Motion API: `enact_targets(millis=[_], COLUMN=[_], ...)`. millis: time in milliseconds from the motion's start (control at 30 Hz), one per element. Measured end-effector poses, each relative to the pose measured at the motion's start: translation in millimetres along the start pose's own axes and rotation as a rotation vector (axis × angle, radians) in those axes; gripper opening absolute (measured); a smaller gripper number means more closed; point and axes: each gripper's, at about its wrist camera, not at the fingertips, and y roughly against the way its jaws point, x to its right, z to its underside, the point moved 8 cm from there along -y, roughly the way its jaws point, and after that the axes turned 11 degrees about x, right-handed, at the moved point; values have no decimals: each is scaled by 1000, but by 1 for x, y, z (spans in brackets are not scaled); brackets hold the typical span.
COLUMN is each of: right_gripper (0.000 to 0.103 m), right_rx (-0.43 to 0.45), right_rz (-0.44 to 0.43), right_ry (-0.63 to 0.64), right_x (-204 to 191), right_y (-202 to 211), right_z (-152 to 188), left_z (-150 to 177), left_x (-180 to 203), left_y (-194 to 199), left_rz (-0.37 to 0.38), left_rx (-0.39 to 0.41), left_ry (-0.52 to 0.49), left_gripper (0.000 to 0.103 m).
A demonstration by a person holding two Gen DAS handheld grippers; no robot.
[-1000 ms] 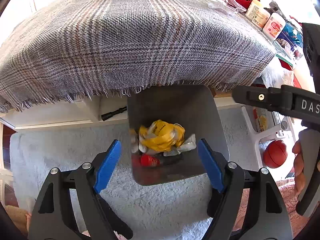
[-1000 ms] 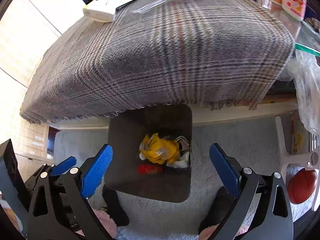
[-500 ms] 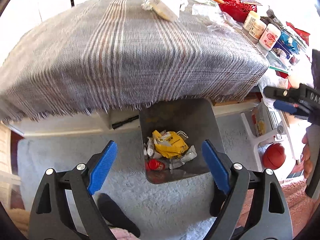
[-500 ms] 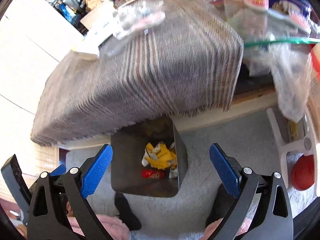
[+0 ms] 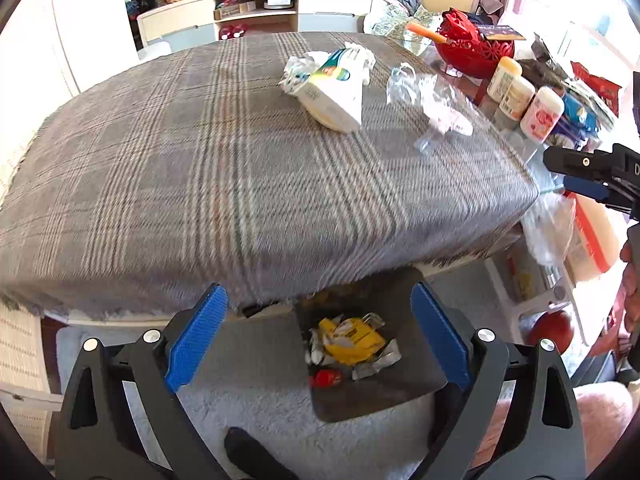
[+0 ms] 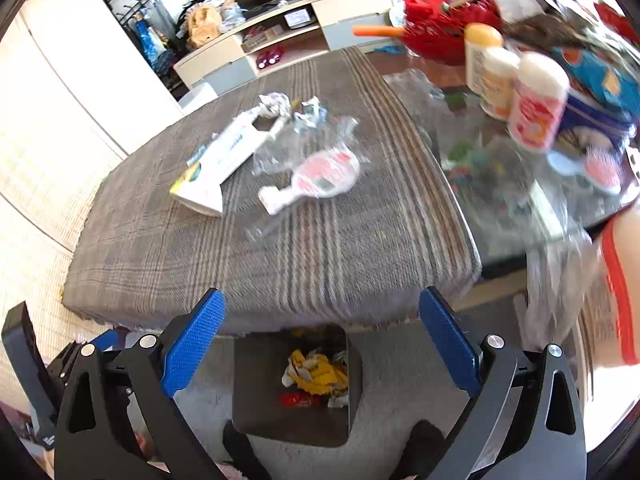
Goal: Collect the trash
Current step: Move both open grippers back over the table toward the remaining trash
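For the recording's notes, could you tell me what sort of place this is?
Probably a home living room: a low media cabinet along the far wall, a plaid-covered table, a carpet, and a small trash bin.

Bright daylight floods a cluttered living room: a low white media cabinet (image 5: 280, 4) along the far wall, a plaid-covered bench (image 5: 224, 152), pale shaggy carpet (image 5: 256, 400) underneath.

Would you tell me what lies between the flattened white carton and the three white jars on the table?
A crumpled clear plastic wrapper lies between the carton and jars, seen in both wrist views.
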Motion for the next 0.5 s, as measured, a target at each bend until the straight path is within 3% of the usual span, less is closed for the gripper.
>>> enact_targets(millis=[200, 500], right_gripper=[98, 98], right_rx=[1, -3], right_rz=[6, 14], right_ry=[40, 20], right_x=[-10, -5], right_y=[-18, -67], right_z=[-35, -85], left_z=[-41, -103], left_x=[3, -6], left_y=[-18, -53], left_rz=[-18, -41], left_rx=[19, 52], left_ry=[-56, -53], left_gripper=[92, 94])
